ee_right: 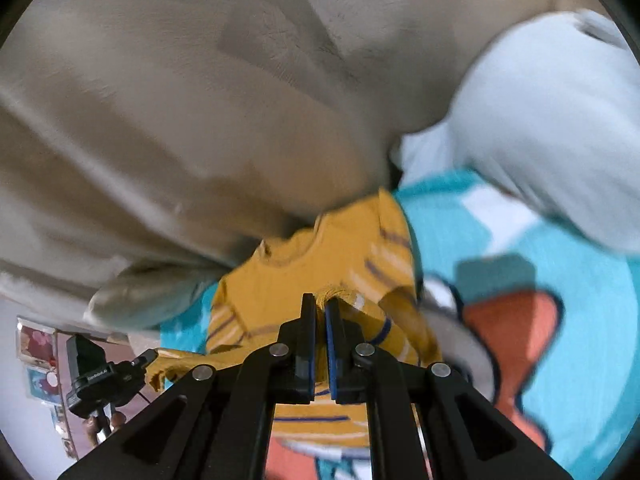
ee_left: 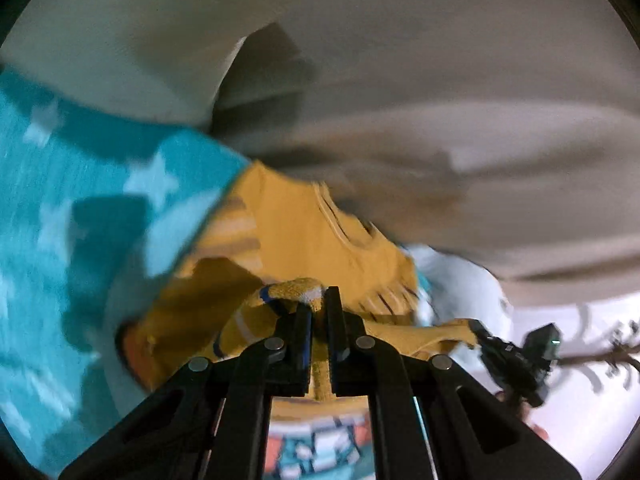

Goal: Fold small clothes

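Covering the surface: teal cartoon blanket (ee_right: 560,264) against beige bedding (ee_right: 160,120).

Black hand-held gripper (ee_right: 320,308), blue pads, silver pivot screws (ee_right: 279,349)

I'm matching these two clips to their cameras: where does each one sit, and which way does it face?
Left wrist: on the left gripper, looking down its fingers at the yellow striped top they pinch; the right gripper shows at right.
Right wrist: on the right gripper, facing the same top; the left gripper shows at left.
Shared: the top, teal blanket, beige bedding.
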A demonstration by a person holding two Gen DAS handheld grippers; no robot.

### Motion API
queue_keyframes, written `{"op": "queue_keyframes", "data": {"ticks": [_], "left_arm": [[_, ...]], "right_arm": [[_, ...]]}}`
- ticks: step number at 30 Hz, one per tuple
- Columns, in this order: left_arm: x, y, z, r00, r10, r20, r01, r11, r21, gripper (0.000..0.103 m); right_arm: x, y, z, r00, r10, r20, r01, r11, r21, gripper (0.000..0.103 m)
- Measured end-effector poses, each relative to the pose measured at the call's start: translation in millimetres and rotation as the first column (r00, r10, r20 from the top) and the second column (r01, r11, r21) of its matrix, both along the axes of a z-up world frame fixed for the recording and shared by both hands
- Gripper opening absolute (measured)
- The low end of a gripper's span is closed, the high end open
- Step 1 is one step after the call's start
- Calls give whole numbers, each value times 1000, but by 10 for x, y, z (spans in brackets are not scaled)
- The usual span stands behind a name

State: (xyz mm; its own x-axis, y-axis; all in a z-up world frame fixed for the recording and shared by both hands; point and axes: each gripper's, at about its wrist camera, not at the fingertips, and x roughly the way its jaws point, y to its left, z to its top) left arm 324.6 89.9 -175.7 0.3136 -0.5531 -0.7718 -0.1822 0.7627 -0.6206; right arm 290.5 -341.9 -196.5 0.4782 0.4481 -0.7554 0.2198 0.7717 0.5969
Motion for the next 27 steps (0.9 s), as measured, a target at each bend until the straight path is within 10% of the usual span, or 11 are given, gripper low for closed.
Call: {"op": "queue_keyframes", "data": {"ticks": [13, 20, 22, 24, 27], "left_arm": [[747, -240, -489, 997, 72, 9, -72, 983, 171, 6], [877, -498, -800, 998, 1, -55, 21, 915, 403, 13], [852, -433, -673, 999, 4, -46, 12, 935, 354, 25], [795, -332, -394, 998, 49, 35, -58, 931, 361, 75], [674, -279, -59, 991, 47, 123, -88, 933, 350, 88]], "right_arm": [[917, -98, -716, 998, -50, -48, 51, 999, 19, 5], [1176, -12, -1113, 992, -11, -127, 11, 1000, 5, 19], [1110, -68, -950, 995, -40, -96, 39, 999, -5, 34], [973, -136, -697, 997, -71, -28, 71, 997, -27, 64], [694, -144, -390, 998, -47, 50, 49, 998, -37, 70]]}}
